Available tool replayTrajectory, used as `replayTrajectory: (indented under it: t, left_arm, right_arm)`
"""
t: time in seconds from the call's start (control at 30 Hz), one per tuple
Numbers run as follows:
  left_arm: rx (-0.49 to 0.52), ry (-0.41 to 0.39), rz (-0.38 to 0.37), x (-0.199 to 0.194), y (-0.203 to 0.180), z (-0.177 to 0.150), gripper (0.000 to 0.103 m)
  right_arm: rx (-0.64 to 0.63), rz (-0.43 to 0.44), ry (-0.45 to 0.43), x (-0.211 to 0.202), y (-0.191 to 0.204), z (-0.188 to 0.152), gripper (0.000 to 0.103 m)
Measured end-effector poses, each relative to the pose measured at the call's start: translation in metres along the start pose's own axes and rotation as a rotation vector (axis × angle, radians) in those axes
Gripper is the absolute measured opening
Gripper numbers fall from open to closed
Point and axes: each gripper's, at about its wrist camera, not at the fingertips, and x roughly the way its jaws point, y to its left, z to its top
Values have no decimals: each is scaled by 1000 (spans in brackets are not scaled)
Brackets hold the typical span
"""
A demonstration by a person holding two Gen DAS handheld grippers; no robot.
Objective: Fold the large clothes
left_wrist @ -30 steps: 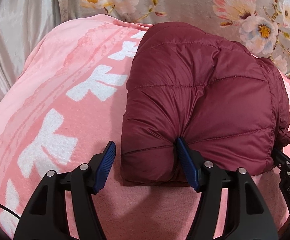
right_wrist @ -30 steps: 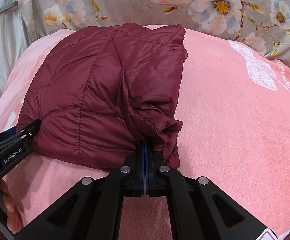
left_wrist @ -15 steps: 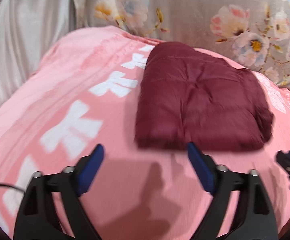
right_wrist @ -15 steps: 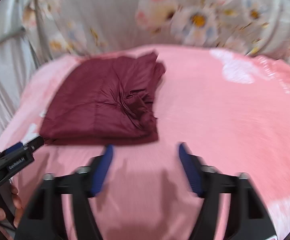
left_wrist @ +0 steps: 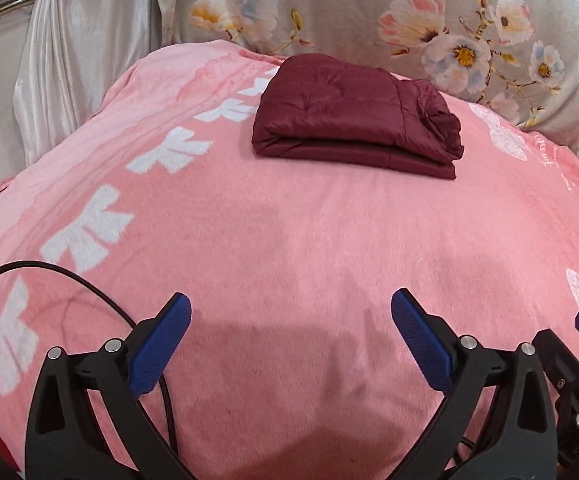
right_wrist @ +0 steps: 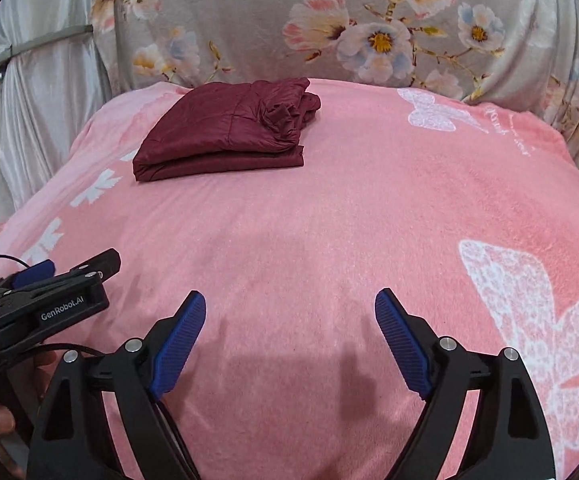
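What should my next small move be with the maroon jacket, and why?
Probably none on the maroon jacket itself: it lies as a compact folded stack on the pink blanket, and the left gripper and right gripper are both open and well short of it. At most, reach in to tuck the bunched right edge.

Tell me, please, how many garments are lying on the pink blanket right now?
1. A single folded maroon puffer jacket lies on the far side of the pink blanket, near the floral fabric. The open left gripper and right gripper are well short of it.
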Motion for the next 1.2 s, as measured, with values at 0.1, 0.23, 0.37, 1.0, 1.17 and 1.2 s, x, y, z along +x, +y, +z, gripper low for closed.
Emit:
replayTrajectory:
  t: [0.1, 0.23, 0.37, 1.0, 1.17, 1.2]
  left_arm:
    - [16, -13, 30, -2, -4, -2, 98]
    - [39, -12, 58, 4, -8, 2, 98]
    - [32, -32, 69, 14, -8, 14, 98]
    - [9, -30, 97, 30, -6, 28, 98]
    - [17, -34, 110, 29, -9, 28, 98]
    - [18, -34, 112, 29, -9, 28, 98]
  right_arm:
    - [-43, -34, 20, 6, 10, 1, 85]
    - [-49, -19, 18, 14, 19, 7, 85]
    - [-12, -22, 21, 31, 20, 19, 85]
    - [19, -58, 37, 55, 25, 36, 85]
    - [19, -66, 26, 53, 25, 36, 85]
    - [18, -67, 26, 53, 25, 36, 85]
